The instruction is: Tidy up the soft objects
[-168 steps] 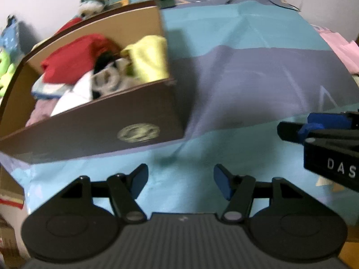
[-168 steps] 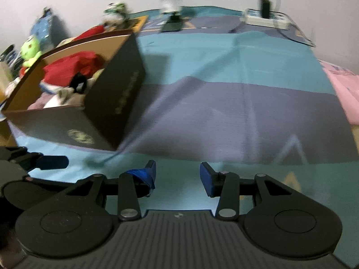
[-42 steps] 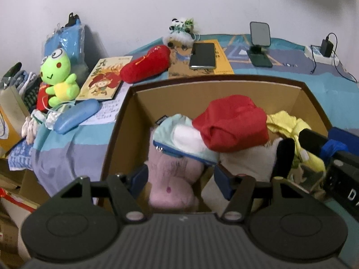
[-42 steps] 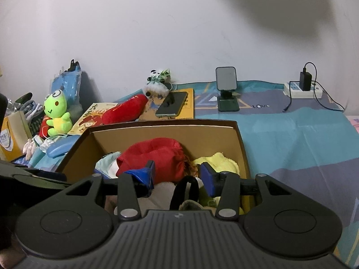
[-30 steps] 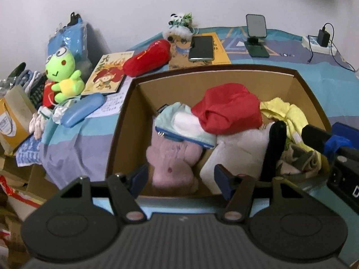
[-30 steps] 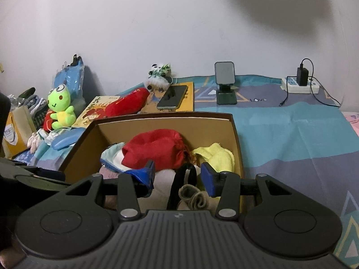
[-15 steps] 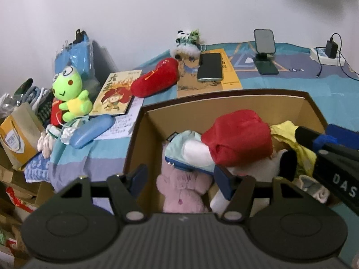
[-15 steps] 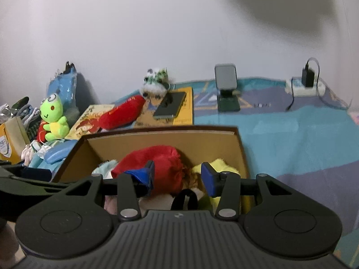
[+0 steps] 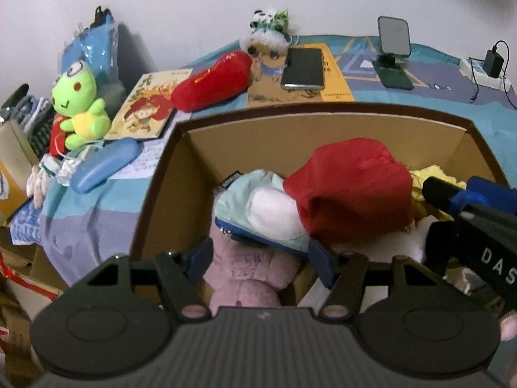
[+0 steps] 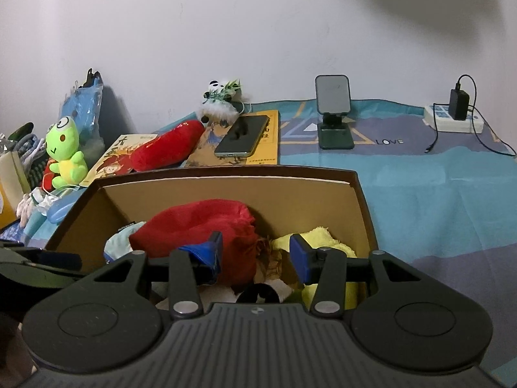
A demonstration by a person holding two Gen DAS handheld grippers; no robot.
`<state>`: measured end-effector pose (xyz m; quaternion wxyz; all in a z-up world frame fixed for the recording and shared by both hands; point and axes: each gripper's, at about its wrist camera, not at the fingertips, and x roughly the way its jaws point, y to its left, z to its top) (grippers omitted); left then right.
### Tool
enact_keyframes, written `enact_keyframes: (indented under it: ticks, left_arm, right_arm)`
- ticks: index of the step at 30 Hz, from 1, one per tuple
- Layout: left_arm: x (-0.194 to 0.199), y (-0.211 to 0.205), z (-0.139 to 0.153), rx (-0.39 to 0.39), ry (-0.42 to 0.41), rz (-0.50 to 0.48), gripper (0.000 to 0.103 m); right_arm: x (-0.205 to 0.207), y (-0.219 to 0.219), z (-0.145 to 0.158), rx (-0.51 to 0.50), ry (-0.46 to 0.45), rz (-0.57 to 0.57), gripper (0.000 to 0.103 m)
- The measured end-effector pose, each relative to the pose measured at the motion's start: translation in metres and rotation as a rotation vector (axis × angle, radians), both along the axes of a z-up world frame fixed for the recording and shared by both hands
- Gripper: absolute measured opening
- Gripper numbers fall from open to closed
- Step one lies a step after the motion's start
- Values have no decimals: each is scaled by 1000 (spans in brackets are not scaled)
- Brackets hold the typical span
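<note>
At the far left we see a green frog plush (image 9: 79, 106) sitting beside a blue case (image 9: 103, 165), with a picture book (image 9: 148, 103) and a red plush (image 9: 211, 80) lying just past them on the blue bedspread (image 10: 436, 200). Moving right, an open cardboard box (image 9: 161, 200) takes up the middle, packed with soft things: a pink plush (image 9: 248, 274) at the near left, a pale blue pouch (image 9: 258, 207) resting on it, a red cloth bundle (image 9: 352, 187) in the centre and a yellow towel (image 10: 323, 239) at the right. Our left gripper (image 9: 260, 255) hangs over the pink plush with its jaws spread and nothing pinched. Our right gripper (image 10: 255, 252) hovers above the red bundle, jaws parted and, as far as we can tell, gripping nothing. Beyond the box lie a phone (image 10: 242, 135) on a yellow book, then a phone stand (image 10: 332, 113), and at the far right a power strip (image 10: 452, 119) by the wall
</note>
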<state>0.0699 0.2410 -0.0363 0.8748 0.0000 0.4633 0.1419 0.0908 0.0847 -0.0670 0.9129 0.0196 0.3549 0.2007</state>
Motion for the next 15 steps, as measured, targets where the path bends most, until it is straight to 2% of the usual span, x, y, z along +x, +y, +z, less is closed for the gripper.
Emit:
enact_keyframes:
  ticks: [15]
  left_arm:
    - [10,-4,-28,-20,53,-6,64]
  right_arm:
    - [7,0,-23,-23,28,29,29]
